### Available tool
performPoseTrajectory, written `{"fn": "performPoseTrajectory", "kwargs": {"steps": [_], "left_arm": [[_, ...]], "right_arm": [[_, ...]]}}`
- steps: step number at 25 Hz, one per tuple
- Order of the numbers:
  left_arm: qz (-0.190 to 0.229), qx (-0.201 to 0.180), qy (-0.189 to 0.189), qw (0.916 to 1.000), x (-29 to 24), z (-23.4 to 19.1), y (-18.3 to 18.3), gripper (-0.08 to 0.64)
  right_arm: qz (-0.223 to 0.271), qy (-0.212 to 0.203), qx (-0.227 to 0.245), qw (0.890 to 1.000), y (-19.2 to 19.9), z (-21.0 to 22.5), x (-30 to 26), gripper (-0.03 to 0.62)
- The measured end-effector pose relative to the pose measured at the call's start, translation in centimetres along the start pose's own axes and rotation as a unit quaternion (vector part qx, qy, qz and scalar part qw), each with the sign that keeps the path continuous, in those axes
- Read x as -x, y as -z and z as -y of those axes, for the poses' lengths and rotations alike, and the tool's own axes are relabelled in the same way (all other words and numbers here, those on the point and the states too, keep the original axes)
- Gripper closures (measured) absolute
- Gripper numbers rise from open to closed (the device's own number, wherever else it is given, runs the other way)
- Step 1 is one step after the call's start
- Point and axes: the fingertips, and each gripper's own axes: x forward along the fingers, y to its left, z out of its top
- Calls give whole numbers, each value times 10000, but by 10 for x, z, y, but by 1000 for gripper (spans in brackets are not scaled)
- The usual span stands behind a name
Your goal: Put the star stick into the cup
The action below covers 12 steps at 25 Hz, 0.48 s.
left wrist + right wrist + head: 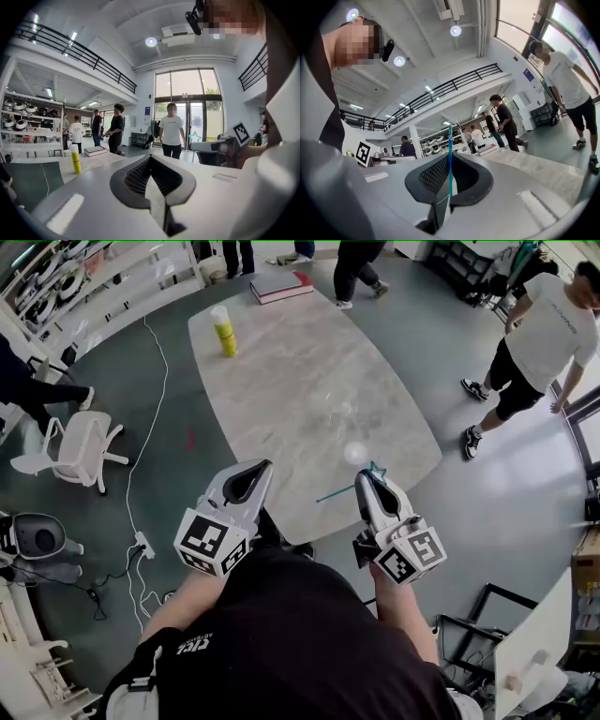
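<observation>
In the head view my right gripper (pixel 367 476) is shut on a thin teal star stick (pixel 339 491). Its star end (pixel 377 470) sticks out just past the jaws, over the near edge of the marble table (pixel 309 399). The right gripper view shows the stick (pixel 450 140) standing upright between the shut jaws. A yellow cup with a white top (pixel 223 331) stands at the table's far left, also small in the left gripper view (pixel 75 159). My left gripper (pixel 255 471) is beside the right one, shut and holding nothing (pixel 151 161).
A red and white book (pixel 281 285) lies at the table's far end. Several people stand beyond it, and one in a white shirt (pixel 544 324) stands at the right. A white chair (pixel 80 442) and a floor cable (pixel 150 427) are at the left.
</observation>
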Motion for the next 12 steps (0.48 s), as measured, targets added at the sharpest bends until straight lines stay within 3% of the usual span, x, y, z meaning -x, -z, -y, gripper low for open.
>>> {"fn": "performPoseTrajectory", "kwargs": {"steps": [12], "left_arm": [[-68,19,560,9984,-73,-28,-5,560]], "right_arm": [[-101,398,51,9991,-8,43,-45,563]]}}
